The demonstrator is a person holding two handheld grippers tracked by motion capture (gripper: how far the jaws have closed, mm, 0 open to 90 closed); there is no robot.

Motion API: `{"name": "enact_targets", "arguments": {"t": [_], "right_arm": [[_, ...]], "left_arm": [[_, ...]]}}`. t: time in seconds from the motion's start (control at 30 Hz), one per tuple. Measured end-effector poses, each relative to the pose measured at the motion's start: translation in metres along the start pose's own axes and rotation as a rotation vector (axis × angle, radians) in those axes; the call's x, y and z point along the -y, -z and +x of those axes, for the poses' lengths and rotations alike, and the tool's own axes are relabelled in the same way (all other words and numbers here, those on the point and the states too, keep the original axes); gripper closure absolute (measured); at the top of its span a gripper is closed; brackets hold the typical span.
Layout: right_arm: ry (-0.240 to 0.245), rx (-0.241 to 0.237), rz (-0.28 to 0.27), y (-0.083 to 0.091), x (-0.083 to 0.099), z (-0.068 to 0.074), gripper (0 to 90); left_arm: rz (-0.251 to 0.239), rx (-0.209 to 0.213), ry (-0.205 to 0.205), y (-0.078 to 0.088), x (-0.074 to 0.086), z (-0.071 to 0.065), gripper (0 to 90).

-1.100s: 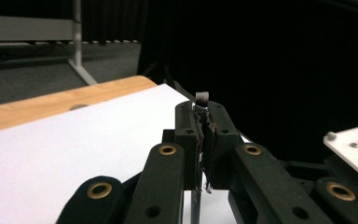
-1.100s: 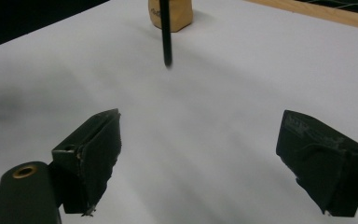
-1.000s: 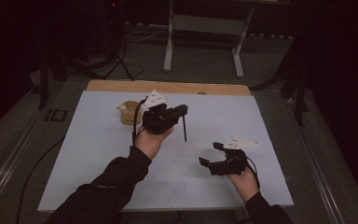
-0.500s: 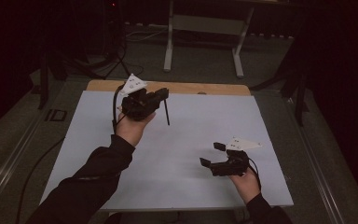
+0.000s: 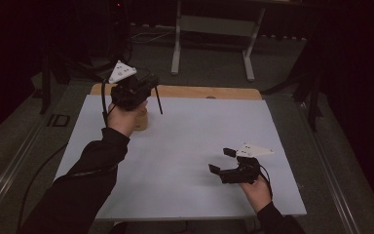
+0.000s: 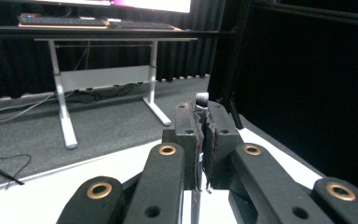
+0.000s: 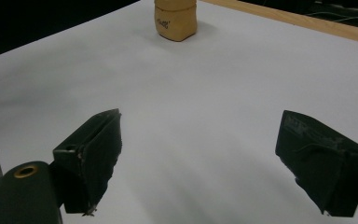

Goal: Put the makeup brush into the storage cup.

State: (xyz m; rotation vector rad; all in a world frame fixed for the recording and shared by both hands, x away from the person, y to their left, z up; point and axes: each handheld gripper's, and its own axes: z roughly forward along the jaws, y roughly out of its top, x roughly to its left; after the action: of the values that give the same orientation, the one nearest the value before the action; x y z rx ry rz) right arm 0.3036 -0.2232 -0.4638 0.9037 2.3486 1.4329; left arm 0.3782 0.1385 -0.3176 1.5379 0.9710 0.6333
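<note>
We hold a thin black stick [image 5: 158, 101] clamped in our left gripper [image 5: 148, 90], hanging tip-down just beside the tan holder [image 5: 141, 122], while our right gripper [image 5: 222, 161] rests empty and wide open, well apart.

tan cup [image 5: 141, 119] half behind left hand [image 5: 124, 119]

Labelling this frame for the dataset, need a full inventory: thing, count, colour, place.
table: 1, white top with a wooden strip along the far edge, centre.
container: 1, tan, far left of the table, by the left hand.
thin stick: 1, black, clamped in the left gripper, hanging down over the table.
desk frame: 1, white, on the floor beyond the table.
left gripper: 1, black, raised over the far left, shut on the stick.
right gripper: 1, black, low over the near right, jaws open, nothing between them.
</note>
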Motion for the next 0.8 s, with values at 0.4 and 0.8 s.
{"name": "enact_targets", "arguments": {"t": [0.4, 0.8], "right_arm": [[0.005, -0.004, -0.004, -0.001, 0.001, 0.001, 14.1], [0.014, -0.011, 0.002, -0.004, 0.002, 0.001, 14.1]], "left_arm": [[-0.022, -0.137, 0.029, -0.005, -0.011, 0.028, 85.8], [-0.075, -0.169, 0.016, -0.018, -0.006, 0.057, 85.8]]}}
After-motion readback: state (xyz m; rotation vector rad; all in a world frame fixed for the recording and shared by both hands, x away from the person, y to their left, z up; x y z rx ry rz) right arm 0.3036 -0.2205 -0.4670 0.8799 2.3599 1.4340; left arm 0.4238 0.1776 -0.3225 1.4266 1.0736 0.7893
